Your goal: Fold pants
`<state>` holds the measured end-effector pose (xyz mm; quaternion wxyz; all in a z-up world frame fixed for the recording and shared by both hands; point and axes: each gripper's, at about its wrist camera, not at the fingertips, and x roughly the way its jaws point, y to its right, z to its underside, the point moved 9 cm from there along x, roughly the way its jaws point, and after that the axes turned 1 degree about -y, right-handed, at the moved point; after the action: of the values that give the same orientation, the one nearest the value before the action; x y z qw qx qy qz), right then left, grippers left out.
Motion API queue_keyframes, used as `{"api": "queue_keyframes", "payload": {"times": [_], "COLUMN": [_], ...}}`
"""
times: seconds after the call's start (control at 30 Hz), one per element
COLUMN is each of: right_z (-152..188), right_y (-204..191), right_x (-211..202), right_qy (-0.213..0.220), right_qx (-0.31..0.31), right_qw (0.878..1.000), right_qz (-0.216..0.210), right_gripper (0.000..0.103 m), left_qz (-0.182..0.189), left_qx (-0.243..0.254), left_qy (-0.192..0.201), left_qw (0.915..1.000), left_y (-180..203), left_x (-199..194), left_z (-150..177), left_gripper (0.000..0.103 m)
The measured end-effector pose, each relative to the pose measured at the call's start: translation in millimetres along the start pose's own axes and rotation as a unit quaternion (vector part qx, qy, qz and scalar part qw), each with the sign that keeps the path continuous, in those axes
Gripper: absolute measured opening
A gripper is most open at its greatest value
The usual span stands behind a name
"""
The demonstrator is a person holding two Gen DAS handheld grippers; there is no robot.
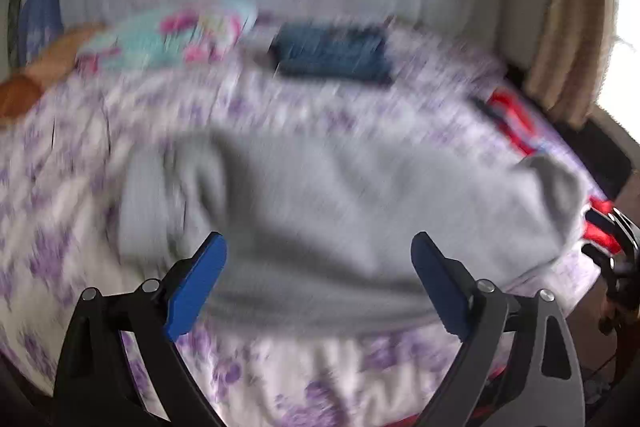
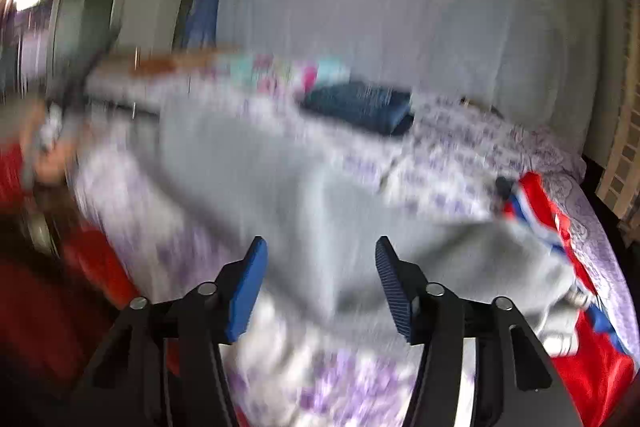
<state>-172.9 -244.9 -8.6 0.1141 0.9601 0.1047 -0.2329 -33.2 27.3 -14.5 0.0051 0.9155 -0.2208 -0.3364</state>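
Note:
Grey pants [image 1: 320,211] lie rumpled on a bed with a purple-flowered sheet [image 1: 280,379]. They also show in the right wrist view [image 2: 280,187], stretching from far left to near right. My left gripper [image 1: 318,255] is open and empty, just above the near edge of the pants. My right gripper [image 2: 321,259] is open and empty, over the near part of the pants. Both views are blurred by motion.
A folded dark blue garment [image 1: 332,53] lies at the back of the bed, also in the right wrist view [image 2: 360,105]. A turquoise and pink item [image 1: 168,37] lies beside it. A red, white and blue garment [image 2: 576,267] lies at the right edge.

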Motion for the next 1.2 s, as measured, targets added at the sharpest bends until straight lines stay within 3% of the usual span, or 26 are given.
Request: {"api": "queue_keyframes", "payload": {"times": [0.03,0.1,0.17,0.23,0.27,0.3,0.37,0.5,0.6,0.67,0.77,0.9,0.93,0.97,1.0,1.03,1.2], "right_z": [-10,-23,-12,21,46,45,40,17,23,46,67,61,56,52,51,49,25], "right_y": [4,14,18,17,16,17,21,53,111,150,176,186,189,189,190,191,176], "right_x": [2,20,55,90,106,102,89,29,-12,-22,-15,5,12,22,26,29,-29], "right_qy": [0.003,-0.003,-0.054,-0.131,-0.162,-0.136,-0.134,-0.052,-0.019,-0.039,-0.043,-0.003,-0.001,-0.005,-0.010,-0.013,0.026], "right_qx": [0.014,0.035,0.038,0.054,0.078,0.086,0.094,0.128,0.184,0.246,0.326,0.360,0.354,0.342,0.335,0.330,0.273], "right_qw": [1.000,0.999,0.998,0.990,0.983,0.987,0.986,0.990,0.976,0.957,0.937,0.930,0.933,0.937,0.939,0.940,0.954], "right_qz": [-0.004,0.005,0.019,0.007,-0.015,-0.018,-0.015,0.028,0.112,0.148,0.121,0.073,0.072,0.073,0.078,0.080,0.119], "right_gripper": [0.066,0.068,0.068,0.071,0.073,0.073,0.072,0.072,0.073,0.073,0.073,0.072,0.069,0.045,0.015,0.010,0.009], "left_qz": [0.010,0.014,-0.001,-0.043,-0.048,-0.059,-0.067,-0.055,-0.058,-0.057,-0.058,-0.058,-0.058,-0.058,-0.057,-0.056,-0.056], "left_qx": [0.004,0.003,-0.003,-0.011,-0.006,0.019,0.023,0.013,0.016,0.012,0.012,0.013,0.013,0.013,0.013,0.013,0.012], "left_qy": [0.016,0.018,-0.022,-0.099,-0.106,-0.064,-0.064,-0.057,-0.035,-0.034,-0.033,-0.032,-0.032,-0.032,-0.031,-0.031,-0.029], "left_qw": [0.9998,0.9997,0.9998,0.9941,0.9932,0.9961,0.9954,0.9968,0.9976,0.9977,0.9977,0.9977,0.9977,0.9977,0.9978,0.9979,0.9979], "left_y": [6,12,10,-5,-9,-5,-4,-6,-6,-6,-5,-5,-5,-5,-5,-5,-4], "left_x": [-6,-1,26,68,79,74,73,72,69,69,69,68,68,68,68,68,67], "left_z": [-9,-15,-5,27,38,39,41,39,42,40,41,41,41,41,41,41,40], "left_gripper": [0.098,0.098,0.098,0.099,0.099,0.099,0.099,0.099,0.099,0.099,0.099,0.099,0.099,0.099,0.099,0.099,0.099]}}
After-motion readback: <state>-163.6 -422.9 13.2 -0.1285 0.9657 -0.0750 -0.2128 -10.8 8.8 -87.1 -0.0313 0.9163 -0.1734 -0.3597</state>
